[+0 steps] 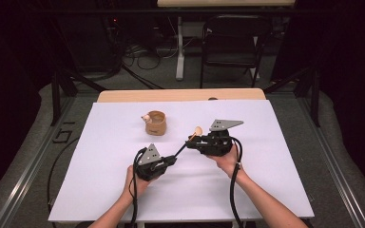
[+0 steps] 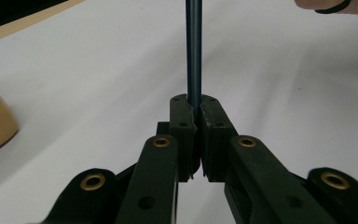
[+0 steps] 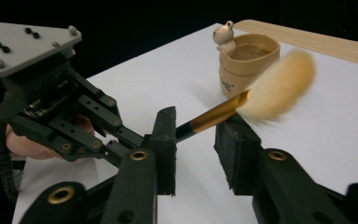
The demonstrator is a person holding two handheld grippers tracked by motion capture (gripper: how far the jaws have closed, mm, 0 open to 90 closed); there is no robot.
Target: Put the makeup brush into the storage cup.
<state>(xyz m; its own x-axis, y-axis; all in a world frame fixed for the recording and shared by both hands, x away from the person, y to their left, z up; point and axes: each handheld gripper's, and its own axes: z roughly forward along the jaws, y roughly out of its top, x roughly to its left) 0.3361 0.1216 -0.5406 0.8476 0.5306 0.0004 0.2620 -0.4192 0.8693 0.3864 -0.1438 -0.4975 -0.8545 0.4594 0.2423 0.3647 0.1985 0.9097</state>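
- My left gripper (image 1: pixel 170 160) is clenched on the dark handle end of the makeup brush (image 3: pixel 242 105), holding it off the white table cover (image 1: pixel 100 156) on the near side of the tan cup (image 1: pixel 155 122).
- My right gripper (image 3: pixel 196 140) sits astride the brush's gold ferrule (image 3: pixel 219 112); its jaws are not yet pressing on it, so I count it as released.
- The fluffy bristles (image 3: pixel 279 84) point toward the cup, which has a small animal figure (image 3: pixel 224 35) on its rim.
- I judge this to be a handover: I'd seat the right pads squarely on the ferrule, clear of the bristles, before the left lets go.
- I'd keep the handle (image 2: pixel 194 51) steady so the brush doesn't twist, then steer the brush toward the cup's mouth.
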